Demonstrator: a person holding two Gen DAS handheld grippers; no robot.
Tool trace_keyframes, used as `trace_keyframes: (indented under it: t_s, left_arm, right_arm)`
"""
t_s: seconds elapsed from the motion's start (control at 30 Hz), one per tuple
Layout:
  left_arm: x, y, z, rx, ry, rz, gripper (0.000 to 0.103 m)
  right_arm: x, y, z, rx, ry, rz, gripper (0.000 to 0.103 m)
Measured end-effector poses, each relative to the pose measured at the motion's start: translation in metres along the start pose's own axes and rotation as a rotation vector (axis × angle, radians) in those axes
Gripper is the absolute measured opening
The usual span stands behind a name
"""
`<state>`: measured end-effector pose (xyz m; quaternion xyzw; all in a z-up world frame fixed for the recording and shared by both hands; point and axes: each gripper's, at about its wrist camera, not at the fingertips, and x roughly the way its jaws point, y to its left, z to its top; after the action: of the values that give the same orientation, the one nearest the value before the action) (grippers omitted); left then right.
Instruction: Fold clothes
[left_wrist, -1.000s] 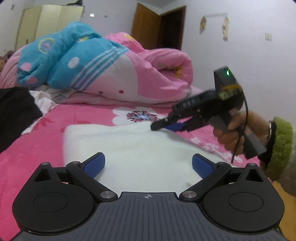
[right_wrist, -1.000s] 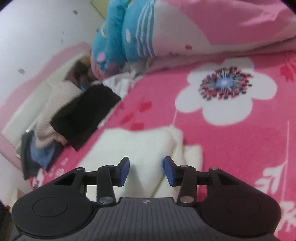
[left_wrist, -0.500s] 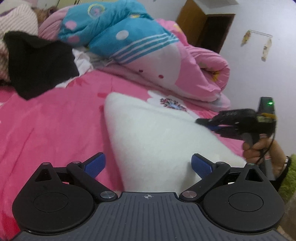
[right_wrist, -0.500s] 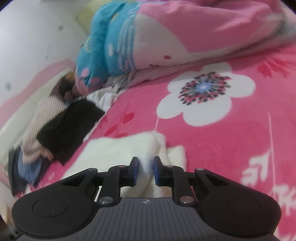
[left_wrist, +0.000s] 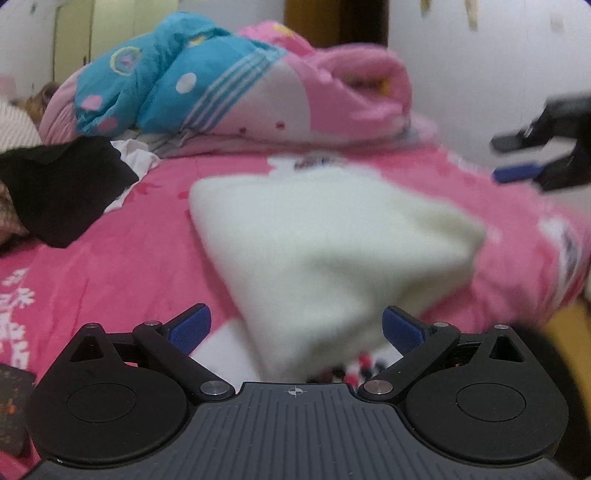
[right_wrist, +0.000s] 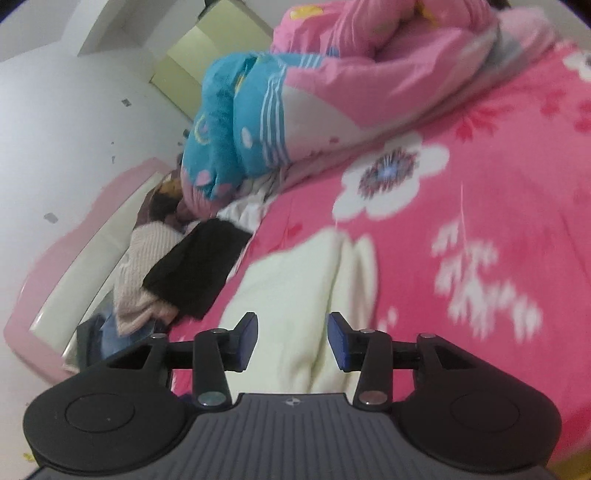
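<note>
Now, with both jaw pairs apart and holding nothing, the left gripper (left_wrist: 295, 328) and right gripper (right_wrist: 291, 341) should pinch the folded fluffy cream-white garment (left_wrist: 325, 251) at its near corners, keeping layers aligned.

no text seems readable; white marks on the bedsheet (left_wrist: 22, 295) are blurred.

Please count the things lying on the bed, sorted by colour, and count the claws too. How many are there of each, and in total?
White folded garment: 1
Black garment: 1
Beige knitted garment: 1
Pink and blue quilt: 1
Claws, left claw and right claw: 2
Total: 6
</note>
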<state>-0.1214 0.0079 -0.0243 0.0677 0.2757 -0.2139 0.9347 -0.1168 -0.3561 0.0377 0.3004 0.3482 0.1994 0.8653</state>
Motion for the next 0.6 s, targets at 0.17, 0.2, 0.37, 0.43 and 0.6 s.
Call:
trace_keyframes:
  t_s: [0.17,0.2,0.37,0.43,0.6]
  left_arm:
    - [0.012,-0.016,-0.005,0.092,0.023,0.103,0.098]
    - [0.014,-0.017,-0.006,0.102,0.024,0.123,0.098]
    - [0.013,-0.021,-0.010,0.160,-0.013,0.178,0.098]
    - [0.008,-0.025,-0.012,0.194,-0.043,0.206,0.096]
    - [0.001,-0.030,-0.011,0.213,-0.093,0.235,0.093]
  right_arm:
    - [0.013,-0.009,-0.027,0.051,0.062,-0.019,0.045]
    - [0.017,-0.012,-0.031,0.067,0.070,-0.018,0.045]
    - [0.025,-0.026,-0.041,0.147,0.066,-0.001,0.045]
    - [0.025,-0.027,-0.041,0.155,0.058,0.008,0.045]
    - [0.023,-0.007,-0.046,0.025,0.027,-0.017,0.045]
